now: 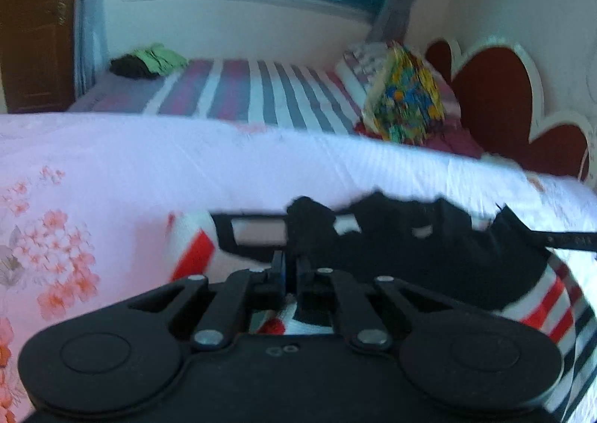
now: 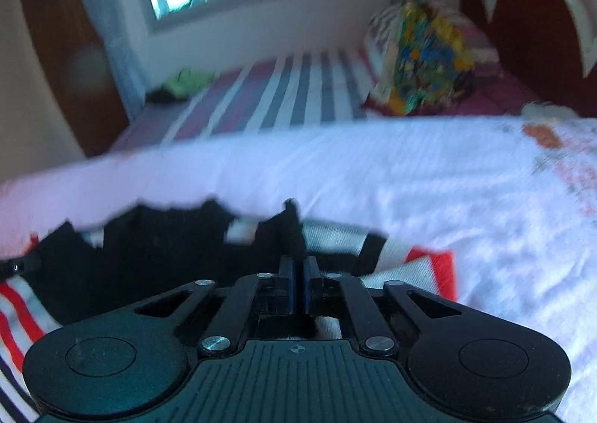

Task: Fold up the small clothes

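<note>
A small garment (image 1: 440,258), black with red, white and black stripes, lies on the pink floral sheet (image 1: 112,176). In the left wrist view my left gripper (image 1: 290,266) is shut, and a bunch of the garment's black cloth rises right at its fingertips, pinched between them. In the right wrist view the same garment (image 2: 156,255) spreads to the left. My right gripper (image 2: 298,271) is shut too, with a peak of black cloth held up at its tips. The striped part (image 2: 421,266) lies under and beside the fingers. Both views are blurred.
Beyond the floral sheet is a bed with a purple, grey and white striped cover (image 1: 253,90). A colourful patterned bundle (image 1: 406,102) sits at its right, and green and dark clothes (image 1: 149,61) at its far left corner. A red heart-shaped headboard (image 1: 496,102) stands on the right.
</note>
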A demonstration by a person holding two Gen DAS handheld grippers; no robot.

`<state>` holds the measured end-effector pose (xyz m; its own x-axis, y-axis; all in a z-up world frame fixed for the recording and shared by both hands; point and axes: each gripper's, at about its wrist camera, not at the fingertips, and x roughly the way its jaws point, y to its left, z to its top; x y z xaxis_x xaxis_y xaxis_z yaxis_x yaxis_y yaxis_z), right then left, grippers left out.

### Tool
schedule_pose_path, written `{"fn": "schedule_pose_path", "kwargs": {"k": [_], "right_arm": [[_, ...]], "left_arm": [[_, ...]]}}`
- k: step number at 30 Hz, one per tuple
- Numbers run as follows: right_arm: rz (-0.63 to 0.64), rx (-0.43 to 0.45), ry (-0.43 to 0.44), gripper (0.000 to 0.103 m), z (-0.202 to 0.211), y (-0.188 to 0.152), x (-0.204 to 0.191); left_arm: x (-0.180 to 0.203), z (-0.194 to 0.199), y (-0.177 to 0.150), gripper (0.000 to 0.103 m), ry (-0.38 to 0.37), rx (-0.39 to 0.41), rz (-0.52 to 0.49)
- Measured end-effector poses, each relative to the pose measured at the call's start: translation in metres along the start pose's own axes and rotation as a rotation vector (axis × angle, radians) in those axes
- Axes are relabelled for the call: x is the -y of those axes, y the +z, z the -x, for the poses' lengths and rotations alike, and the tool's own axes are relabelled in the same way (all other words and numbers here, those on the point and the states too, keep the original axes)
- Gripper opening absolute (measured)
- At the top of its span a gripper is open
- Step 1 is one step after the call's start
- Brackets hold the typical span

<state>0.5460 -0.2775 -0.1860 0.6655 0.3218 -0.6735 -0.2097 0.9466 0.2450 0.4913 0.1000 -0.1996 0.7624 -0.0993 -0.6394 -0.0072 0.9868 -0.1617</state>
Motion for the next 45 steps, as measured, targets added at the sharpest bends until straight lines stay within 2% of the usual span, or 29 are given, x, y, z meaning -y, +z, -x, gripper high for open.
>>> {"fn": "schedule_pose_path", "kwargs": {"k": [3, 6, 9, 12, 14, 15, 19, 21, 25, 27, 30, 32, 34, 35, 38, 42, 45], "right_arm": [[-0.026, 0.037, -0.007, 0.002, 0.004, 0.007, 0.005], [-0.014, 0.018, -0.053, 0.002, -0.005, 0.005, 0.007], [-0.033, -0.036, -0.121, 0.002, -0.021, -0.004, 0.017], [-0.019, -0.05, -0.114, 0.002, -0.021, -0.004, 0.016], [-0.018, -0.053, -0.101, 0.002, -0.012, -0.001, 0.015], [-0.027, -0.042, -0.087, 0.002, -0.006, 0.0, 0.015], [-0.007, 0.007, -0.05, 0.002, 0.018, 0.001, -0.001], [0.0, 0.012, -0.012, 0.002, 0.024, 0.002, -0.016], [0.027, -0.024, 0.059, 0.002, 0.017, -0.006, -0.052], [0.036, -0.038, 0.076, 0.002, 0.012, -0.014, -0.066], [0.069, -0.066, 0.089, 0.002, 0.01, -0.03, -0.081], [0.093, -0.077, 0.065, 0.002, 0.008, -0.042, -0.079], [0.111, -0.087, 0.029, 0.002, 0.004, -0.055, -0.067], [0.088, -0.075, 0.048, 0.002, 0.006, -0.057, -0.06], [0.03, -0.088, 0.011, 0.002, 0.011, -0.05, -0.049], [0.071, -0.088, -0.047, 0.002, 0.02, -0.054, -0.045], [0.047, -0.083, -0.057, 0.002, 0.028, -0.06, -0.03]], "left_arm": [[-0.003, -0.003, 0.007, 0.004, 0.013, 0.02, 0.007], [-0.004, -0.013, 0.007, 0.004, 0.032, 0.008, 0.013], [-0.011, -0.027, -0.006, 0.004, 0.086, -0.024, 0.035], [-0.007, -0.022, -0.007, 0.006, 0.087, -0.019, 0.048], [-0.002, -0.01, -0.007, 0.021, 0.08, -0.004, 0.032], [-0.001, -0.004, -0.007, 0.022, 0.083, 0.008, 0.028], [0.006, 0.025, -0.005, 0.043, 0.059, 0.063, 0.032], [0.022, 0.034, -0.004, 0.049, 0.031, 0.077, -0.013], [0.062, 0.03, -0.006, 0.062, -0.059, 0.027, -0.074], [0.082, 0.024, -0.011, 0.063, -0.082, -0.001, -0.104], [0.096, 0.011, -0.029, 0.062, -0.044, -0.057, -0.166], [0.091, -0.001, -0.044, 0.062, -0.02, -0.115, -0.151], [0.081, 0.0, -0.051, 0.062, -0.036, -0.091, -0.115], [0.08, 0.0, -0.05, 0.062, -0.034, -0.094, -0.113], [0.082, 0.0, -0.045, 0.062, -0.02, -0.118, -0.13], [0.075, 0.004, -0.045, 0.063, -0.014, -0.116, -0.116], [0.071, 0.009, -0.044, 0.063, 0.008, -0.114, -0.106]]}}
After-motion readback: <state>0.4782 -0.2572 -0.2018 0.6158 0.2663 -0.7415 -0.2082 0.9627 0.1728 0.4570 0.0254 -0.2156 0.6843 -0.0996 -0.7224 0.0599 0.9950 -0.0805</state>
